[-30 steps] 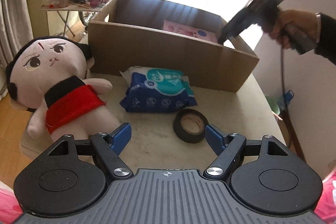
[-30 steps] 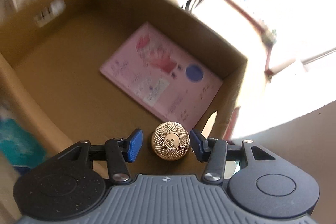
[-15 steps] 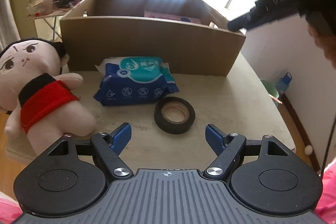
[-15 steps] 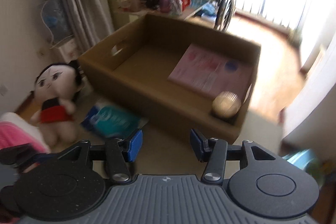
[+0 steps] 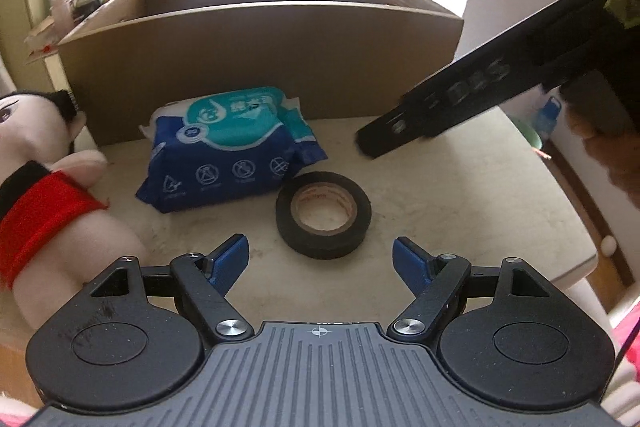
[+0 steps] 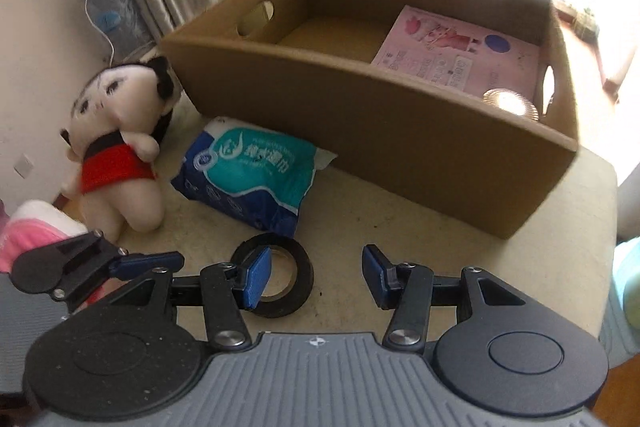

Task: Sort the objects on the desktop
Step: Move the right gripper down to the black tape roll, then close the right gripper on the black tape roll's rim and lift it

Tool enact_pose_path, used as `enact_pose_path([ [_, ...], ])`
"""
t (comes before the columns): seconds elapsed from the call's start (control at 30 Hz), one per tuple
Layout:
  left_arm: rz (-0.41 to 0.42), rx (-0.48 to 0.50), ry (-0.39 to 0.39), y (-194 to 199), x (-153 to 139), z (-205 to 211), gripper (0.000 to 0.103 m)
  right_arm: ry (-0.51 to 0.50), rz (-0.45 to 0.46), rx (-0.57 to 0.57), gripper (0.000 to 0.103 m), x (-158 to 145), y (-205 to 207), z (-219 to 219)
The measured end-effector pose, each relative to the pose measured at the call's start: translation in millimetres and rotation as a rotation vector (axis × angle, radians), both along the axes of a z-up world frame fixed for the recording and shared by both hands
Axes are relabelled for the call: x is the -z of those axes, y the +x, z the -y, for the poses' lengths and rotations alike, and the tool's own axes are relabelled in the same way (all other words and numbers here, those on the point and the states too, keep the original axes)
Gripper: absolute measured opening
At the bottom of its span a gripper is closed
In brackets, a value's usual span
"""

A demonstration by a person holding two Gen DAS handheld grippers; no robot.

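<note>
1. A beige table (image 6: pixel 460 267) is seen carrying all the task items; its rounded right edge is shown in both views.
2. A large open cardboard box (image 6: pixel 400 131) is set at the back of the table, with oval handle cut-outs in its end walls. In the left wrist view only its front wall (image 5: pixel 260 67) and rim are visible.
3. A pink printed booklet (image 6: pixel 456 51) is laid flat on the box floor towards the right end, and a round gold ribbed object (image 6: pixel 510 103) is placed in the near right corner, touching or overlapping the booklet's edge.
4. A plush doll (image 6: pixel 116 147) with black hair and a red garment is positioned at the left of the table, beside the box's left end (image 5: pixel 44 195).
5. A blue and teal wet wipes pack (image 5: pixel 232 143) is laid just in front of the box wall, between the doll and the tape (image 6: pixel 248 175).
6. A black tape roll (image 5: pixel 323 215) is laid flat on the table, just beside the near right corner of the wipes pack (image 6: pixel 276 279).
7. The left gripper (image 5: pixel 321 259) is held low behind the tape roll, jaws spread wide and nothing gripped; the roll is framed between the blue pads without contact.
8. The right gripper (image 6: pixel 316 277) is held above the table's front, jaws spread wide and empty; in the left wrist view it appears as a dark bar (image 5: pixel 460 107) at the right.
</note>
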State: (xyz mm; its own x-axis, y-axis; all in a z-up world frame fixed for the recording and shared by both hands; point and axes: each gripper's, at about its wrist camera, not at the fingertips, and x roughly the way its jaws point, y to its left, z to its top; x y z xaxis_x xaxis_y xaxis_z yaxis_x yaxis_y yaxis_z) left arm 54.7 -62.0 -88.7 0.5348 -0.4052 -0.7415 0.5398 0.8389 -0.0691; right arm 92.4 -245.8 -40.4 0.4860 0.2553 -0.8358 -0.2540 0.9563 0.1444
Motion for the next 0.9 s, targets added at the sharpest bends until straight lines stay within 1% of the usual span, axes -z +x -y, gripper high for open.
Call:
enact_pose_path([
  [0.1, 0.006, 0.023, 0.018, 3, 5, 6, 0.080, 0.006, -0.017, 0.001, 0.052, 10, 5, -1],
  [0.13, 0.008, 0.031, 0.024, 4, 7, 8, 0.080, 0.011, -0.024, 0.000, 0.049, 13, 6, -2],
  [0.23, 0.014, 0.052, 0.047, 7, 12, 14, 0.080, 0.025, -0.044, -0.024, 0.046, 20, 8, -6],
  [0.3, 0.011, 0.060, 0.057, 10, 15, 16, 0.080, 0.015, -0.054, -0.047, 0.044, 25, 10, -10],
  [0.43, 0.008, 0.074, 0.066, 13, 19, 19, 0.080, -0.005, -0.066, -0.076, 0.041, 31, 12, -16],
  [0.7, 0.006, 0.089, 0.070, 12, 24, 21, 0.077, -0.019, -0.092, -0.089, 0.036, 40, 17, -20],
  [0.83, 0.014, 0.092, 0.066, 11, 24, 22, 0.074, -0.030, -0.089, -0.099, 0.035, 39, 18, -21],
  [0.9, 0.017, 0.088, 0.064, 11, 23, 21, 0.072, -0.036, -0.088, -0.102, 0.032, 39, 18, -23],
])
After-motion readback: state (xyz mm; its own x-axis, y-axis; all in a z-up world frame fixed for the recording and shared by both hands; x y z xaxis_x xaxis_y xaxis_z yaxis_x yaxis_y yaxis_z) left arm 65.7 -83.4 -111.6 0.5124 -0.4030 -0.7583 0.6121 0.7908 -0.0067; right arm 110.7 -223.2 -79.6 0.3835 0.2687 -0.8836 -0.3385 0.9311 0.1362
